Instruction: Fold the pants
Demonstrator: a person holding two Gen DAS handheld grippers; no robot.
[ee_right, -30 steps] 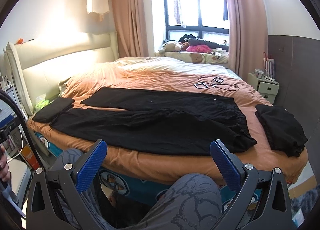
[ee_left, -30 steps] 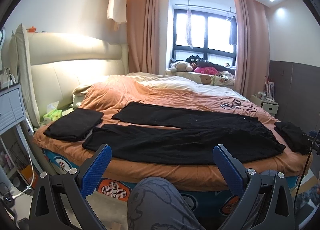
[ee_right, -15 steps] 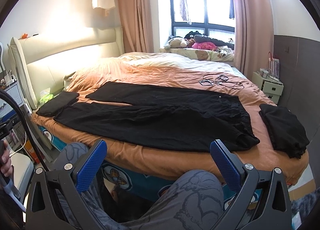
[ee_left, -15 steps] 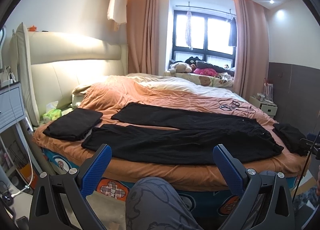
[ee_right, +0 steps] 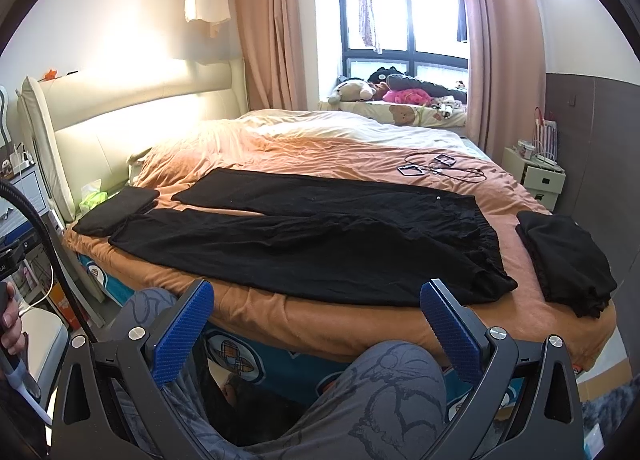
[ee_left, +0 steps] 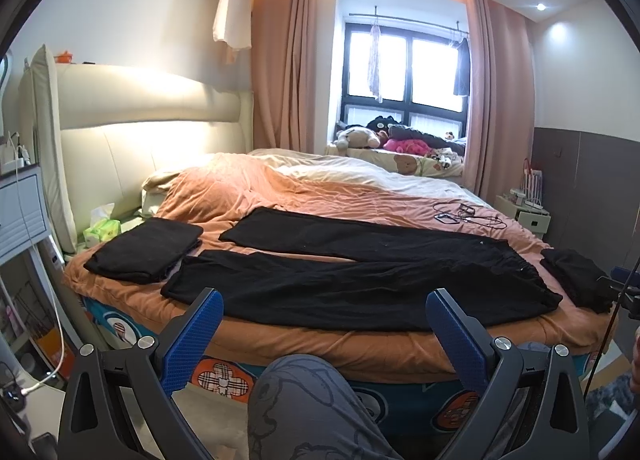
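Pants (ee_left: 352,272) flat across bed (ee_left: 320,344), waistband right, legs left; left gripper (ee_left: 324,324), right gripper (ee_right: 316,312) spread, empty

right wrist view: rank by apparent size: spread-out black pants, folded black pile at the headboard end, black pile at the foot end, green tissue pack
1. Spread-out black pants
2. Black pile at the foot end, though it's nearer the camera, so unsure
3. Folded black pile at the headboard end
4. Green tissue pack

Black pants (ee_left: 360,272) flat, legs apart

Both views slightly lower than before, right claw (ee_right: 316,318) nearer the bed (ee_right: 320,324).
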